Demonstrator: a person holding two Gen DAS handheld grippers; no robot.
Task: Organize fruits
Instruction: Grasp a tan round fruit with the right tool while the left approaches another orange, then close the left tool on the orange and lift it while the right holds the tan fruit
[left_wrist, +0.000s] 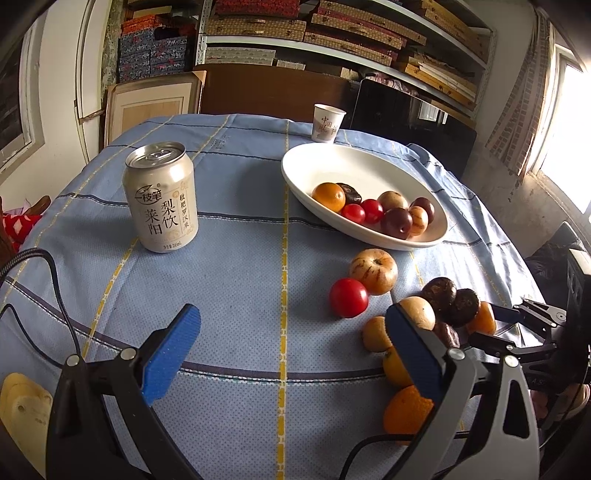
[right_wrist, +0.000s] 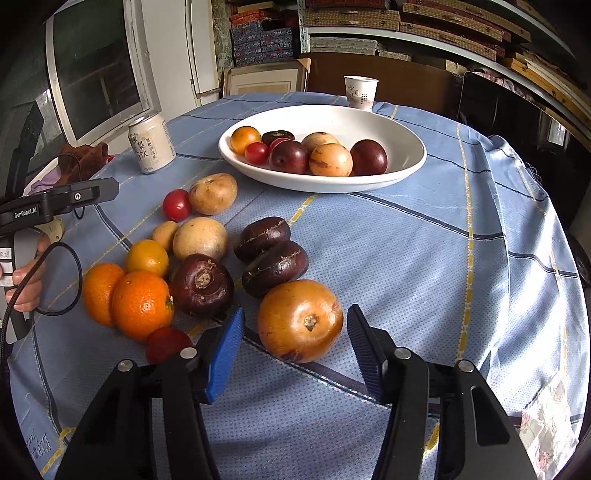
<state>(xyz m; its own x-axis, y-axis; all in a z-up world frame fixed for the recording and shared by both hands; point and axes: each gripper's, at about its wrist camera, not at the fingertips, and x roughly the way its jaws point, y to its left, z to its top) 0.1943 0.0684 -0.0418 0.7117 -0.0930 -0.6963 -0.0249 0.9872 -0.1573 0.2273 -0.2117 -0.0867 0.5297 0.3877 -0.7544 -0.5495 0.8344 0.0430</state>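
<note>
A: Starting at the left, what can be read?

B: In the right wrist view, "GenRobot.AI" is printed on the left gripper (right_wrist: 107, 190) at nine o'clock, held by a hand (right_wrist: 26, 280). The cream drink can (left_wrist: 161, 197) carries large Chinese characters and "245mL" along its base. The paper cup (right_wrist: 361, 92) at twelve o'clock bears small Chinese writing too.

A: And the fruit?

B: Loose on the blue checked tablecloth (right_wrist: 406, 258): two oranges (right_wrist: 142, 304) at eight o'clock, a red tomato (right_wrist: 177, 205), pale tan round fruits (right_wrist: 200, 238), and three dark purple wrinkled ones (right_wrist: 275, 267). The white bowl (right_wrist: 406, 147) at twelve o'clock holds an orange, cherry tomatoes, tan and maroon fruits.

A: The grippers?

B: The left gripper's blue pads stand wide apart over bare cloth, with nothing between them. The right gripper (right_wrist: 295, 349) brackets a glossy amber-brown fruit (right_wrist: 300, 320), stem scar facing up, at six o'clock; a gap shows on each side, so the pads aren't pressing it.
</note>
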